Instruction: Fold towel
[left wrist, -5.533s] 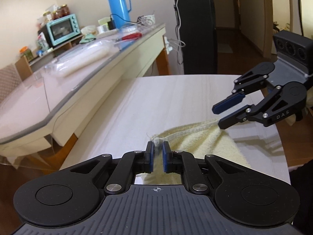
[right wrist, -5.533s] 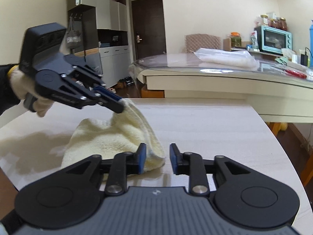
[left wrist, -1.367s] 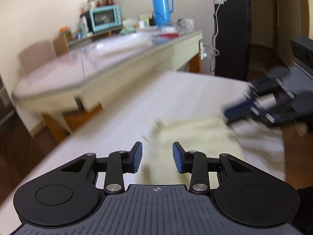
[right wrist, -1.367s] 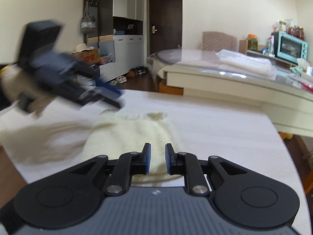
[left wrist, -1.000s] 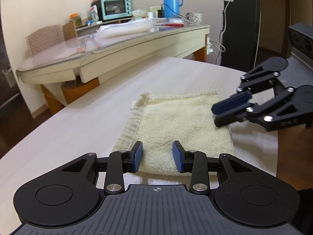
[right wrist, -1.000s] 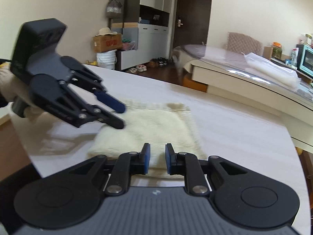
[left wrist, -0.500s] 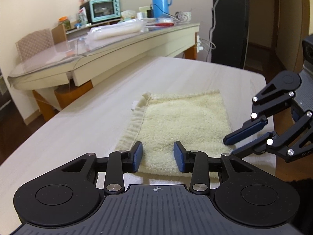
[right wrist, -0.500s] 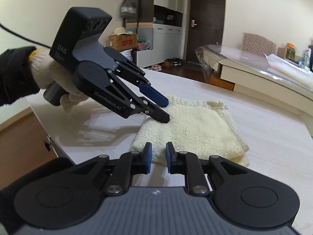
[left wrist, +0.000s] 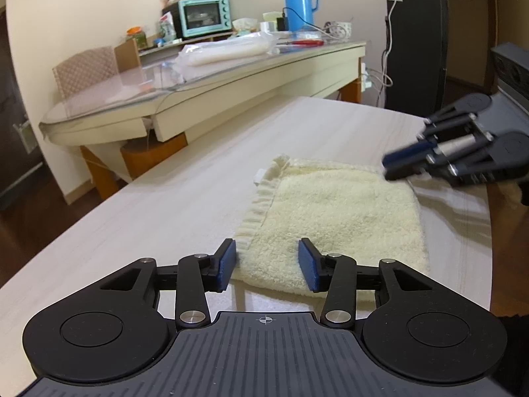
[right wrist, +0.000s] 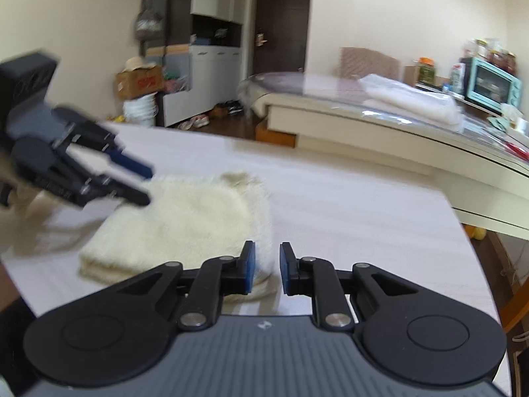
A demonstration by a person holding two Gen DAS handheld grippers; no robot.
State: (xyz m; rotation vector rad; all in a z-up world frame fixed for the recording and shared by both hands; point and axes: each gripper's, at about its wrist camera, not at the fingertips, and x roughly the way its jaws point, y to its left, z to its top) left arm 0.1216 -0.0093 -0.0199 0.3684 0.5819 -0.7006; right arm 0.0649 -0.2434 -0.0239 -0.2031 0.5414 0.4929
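- The left hand-held gripper (left wrist: 267,266) hangs over the near edge of the cream terry-cloth towel (left wrist: 334,218), its jaws opening and pressing nothing; a low pass could snag and rumple that edge.
- The right hand-held gripper (right wrist: 264,269) has a narrow gap, nothing between its pads; a sweep at the corner could undo the fold.
- The towel lies folded, a flat rectangle on the pale wood-grain counter (left wrist: 185,205), hem ribbed on one side.

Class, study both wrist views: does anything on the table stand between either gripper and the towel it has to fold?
Nothing visible does. The towel lies folded flat on the bare table. The left gripper, jaws opening, is at its near edge; the right gripper, jaws slightly apart and empty, is at its own near corner.
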